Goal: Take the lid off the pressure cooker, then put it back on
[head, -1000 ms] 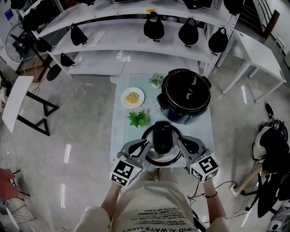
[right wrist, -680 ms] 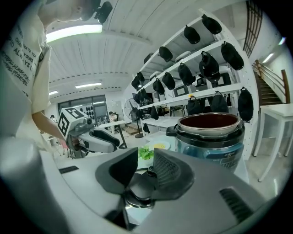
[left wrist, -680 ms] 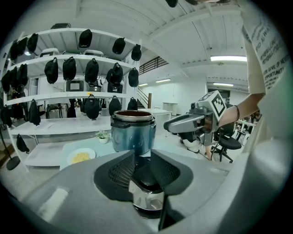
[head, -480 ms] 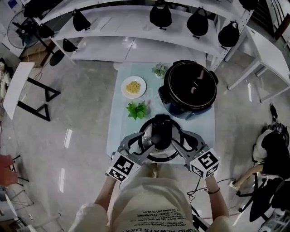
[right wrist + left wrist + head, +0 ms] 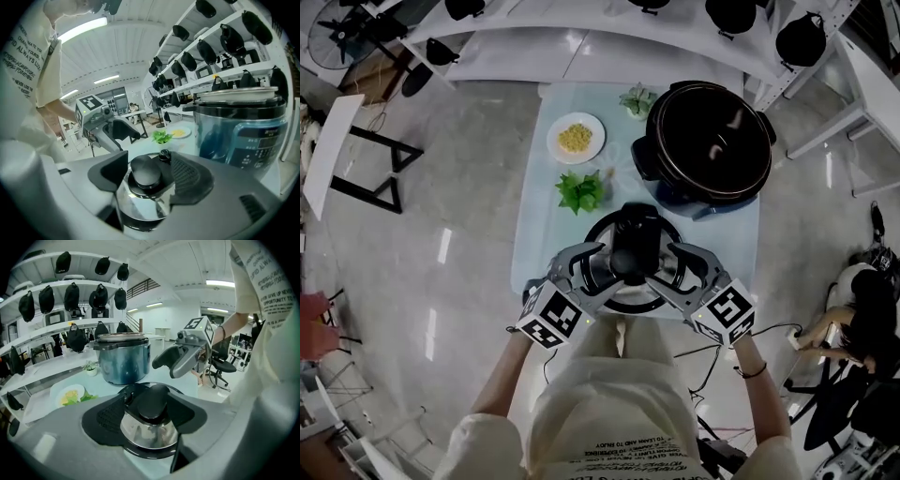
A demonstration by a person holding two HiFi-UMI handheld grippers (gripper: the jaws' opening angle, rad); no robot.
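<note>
On the left of the bench point(image 5: 546, 225) sit a plate point(image 5: 576, 138) of yellow food and a leafy sprig point(image 5: 579, 190), both well clear of the work.

The left gripper point(image 5: 591, 267) reaches in at the lid point(image 5: 619, 292) from the left. Its fingers point(image 5: 101, 416) are spreading apart, with the lid's black knob point(image 5: 151, 403) between them but not pinched.

The lid itself sits flat, knob up, on the near end of the bench, close to the person and off the pot.

The right gripper point(image 5: 677, 267) mirrors the left from the other side. Its fingers point(image 5: 190, 174) are likewise opening around the knob, the pads standing off it on both sides.

Further right and farther back stands the pressure cooker point(image 5: 710, 141) - open, its dark inside showing, apart from the lid.

The step in hand looks like the end of the first half: the lid is off and parked, and both grippers are letting it go.

The second half is not begun. It calls for both pairs of fingers to close on the knob again. The lid must then be lifted level and carried back and to the right, over the pot's mouth. There it goes down square on the rim - any tilt, and one edge would likely catch.
</note>
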